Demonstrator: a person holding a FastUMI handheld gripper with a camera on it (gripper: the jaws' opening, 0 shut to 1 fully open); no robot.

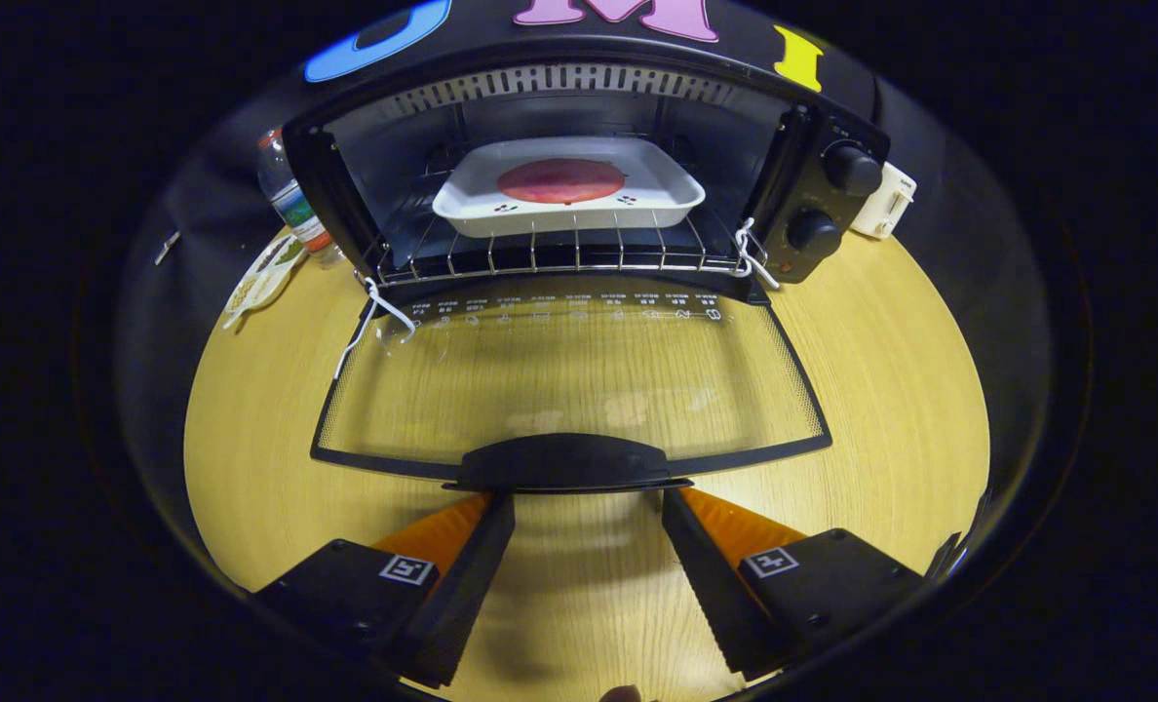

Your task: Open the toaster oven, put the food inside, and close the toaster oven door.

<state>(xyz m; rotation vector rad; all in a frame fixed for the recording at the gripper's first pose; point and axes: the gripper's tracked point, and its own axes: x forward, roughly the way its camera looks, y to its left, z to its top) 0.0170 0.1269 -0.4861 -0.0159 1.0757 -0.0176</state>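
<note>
Two steps of the job look done already: the toaster oven (pixel 579 166) stands open at the far side of the tabletop (pixel 891 390), and the food (pixel 560 180), a round reddish patty, sits in a white dish (pixel 569 200) on the wire rack (pixel 559 255) inside. What remains, by my reading, is closing up.

The glass door (pixel 569 380) lies folded down flat toward the tool (pixel 579 497), hinged at the oven's lower front edge, its long axis running side to side across the line of the fingers. Its dark handle (pixel 564 461) is the nearest part, sitting dead ahead of the fingertips and centred between them. The tool's fingers are spread apart with nothing held; their tips reach to either end of the handle, and whether they touch it I cannot tell.

So the move ahead turns on that one relation: the handle is straight in front and just at the tips, and the door must swing up and away, toward the dish. A lift from under the handle, or a pinch on it, would then carry the door in an arc back to the oven front.

Off to the left stands a plastic bottle (pixel 287 195) with a flat packet (pixel 265 278) beside it; a small white object (pixel 886 200) sits to the right, past the oven's knobs (pixel 850 168).
</note>
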